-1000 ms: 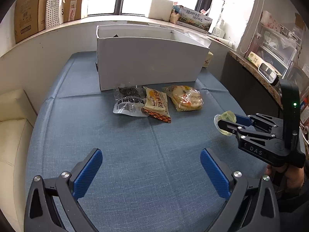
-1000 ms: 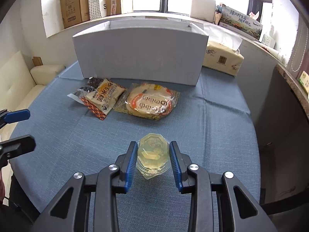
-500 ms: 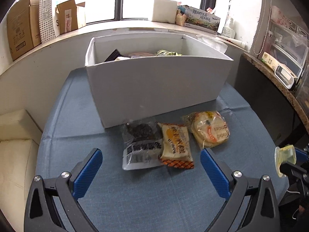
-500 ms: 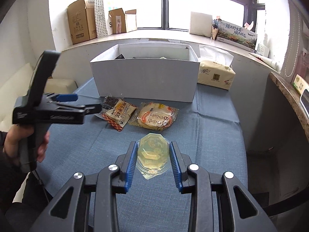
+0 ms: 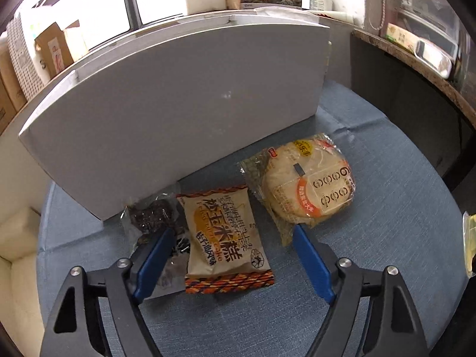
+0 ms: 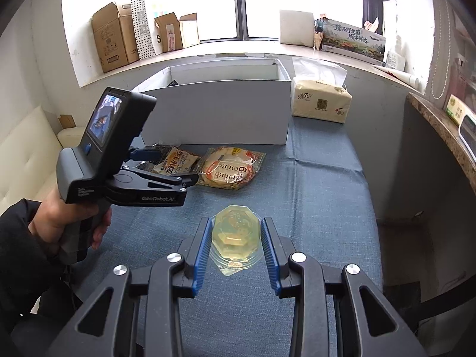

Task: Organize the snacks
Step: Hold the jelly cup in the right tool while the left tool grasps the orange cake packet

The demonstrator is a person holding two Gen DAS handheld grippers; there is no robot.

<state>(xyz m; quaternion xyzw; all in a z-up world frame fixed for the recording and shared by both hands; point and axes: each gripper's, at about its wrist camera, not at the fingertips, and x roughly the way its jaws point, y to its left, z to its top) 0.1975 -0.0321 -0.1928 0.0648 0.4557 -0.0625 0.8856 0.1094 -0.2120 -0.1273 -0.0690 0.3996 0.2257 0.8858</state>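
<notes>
Three snack packets lie on the blue tablecloth in front of a white box (image 5: 178,113): a dark packet (image 5: 154,220), a corn cake packet (image 5: 223,235) and a round pancake packet (image 5: 309,187). My left gripper (image 5: 232,241) is open, its fingers straddling the corn cake packet just above it. It also shows in the right wrist view (image 6: 166,163). My right gripper (image 6: 235,238) is shut on a clear jelly cup (image 6: 236,235), held above the table's near side. The cup's edge shows at the right of the left wrist view (image 5: 468,238).
The white box (image 6: 220,113) is open at the top, with dark items partly visible inside. A tissue pack (image 6: 321,101) stands to its right. Cardboard boxes (image 6: 116,35) line the windowsill. A counter edge (image 6: 440,125) runs along the right, a cream sofa (image 6: 26,154) at left.
My left gripper has moved forward and down to the packets, now straddling the corn cake packet. My right gripper still holds the jelly cup, barely moved.
</notes>
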